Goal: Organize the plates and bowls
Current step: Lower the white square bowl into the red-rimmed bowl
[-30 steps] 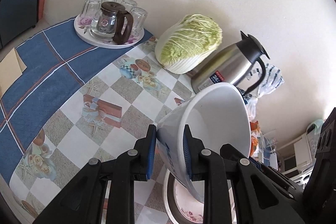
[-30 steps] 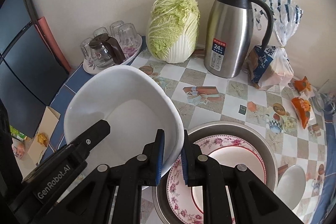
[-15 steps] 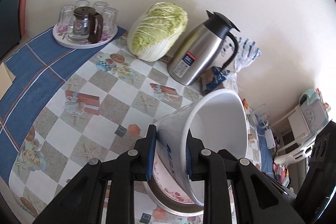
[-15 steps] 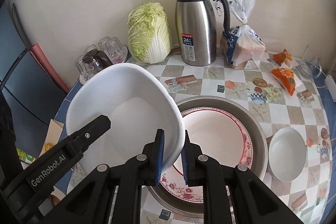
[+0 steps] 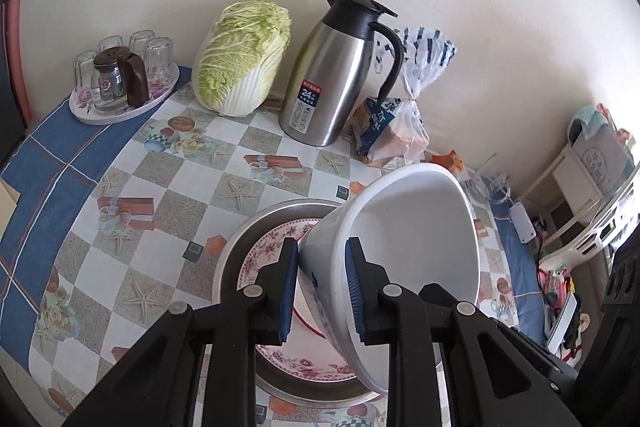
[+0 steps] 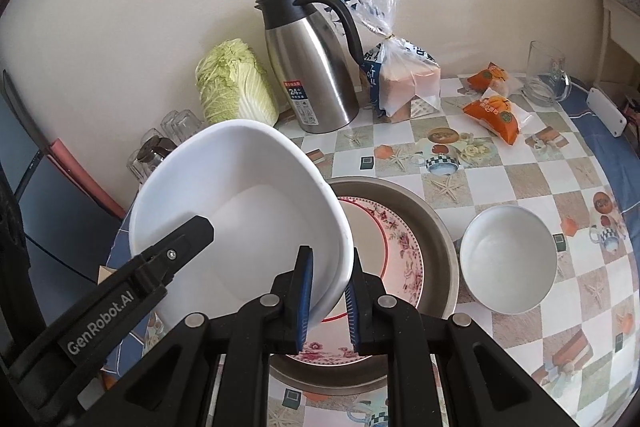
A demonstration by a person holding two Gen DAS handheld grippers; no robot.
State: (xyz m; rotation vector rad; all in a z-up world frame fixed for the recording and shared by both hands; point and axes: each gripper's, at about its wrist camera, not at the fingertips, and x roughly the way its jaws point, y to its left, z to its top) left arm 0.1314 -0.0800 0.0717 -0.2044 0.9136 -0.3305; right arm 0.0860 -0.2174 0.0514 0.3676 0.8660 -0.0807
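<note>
The table (image 6: 500, 187), under a chequered cloth with a blue border, is carrying everything here; largest on it is the metal basin (image 6: 434, 227), sitting near the middle with a floral plate (image 6: 400, 247) lying flat inside it. I am holding the big white bowl (image 6: 248, 211) tilted in the air over the basin's left side, its open mouth facing the right wrist camera, and both my claws are pinching it. My left gripper (image 5: 322, 285) is clamping one wall of the rim, one blue pad outside and one inside; my right gripper (image 6: 329, 293) is clamping the opposite edge in the same way. Against the wall behind are standing, in order of bulk, a steel thermos jug (image 6: 316, 67) with a black lid and handle, a Chinese cabbage (image 6: 236, 87) to its left, and a bagged loaf of bread (image 6: 400, 75) to its right. A small white bowl (image 6: 508, 259) is resting upright on the cloth just beside the basin's right rim. At the far left a round tray (image 5: 120, 107) is bearing upturned glasses and a small glass pot. Two orange snack packets (image 6: 496, 111) are lying near a clear glass mug (image 6: 546, 75); whether the mug holds anything I cannot tell, as it sits at the distorted edge.
</note>
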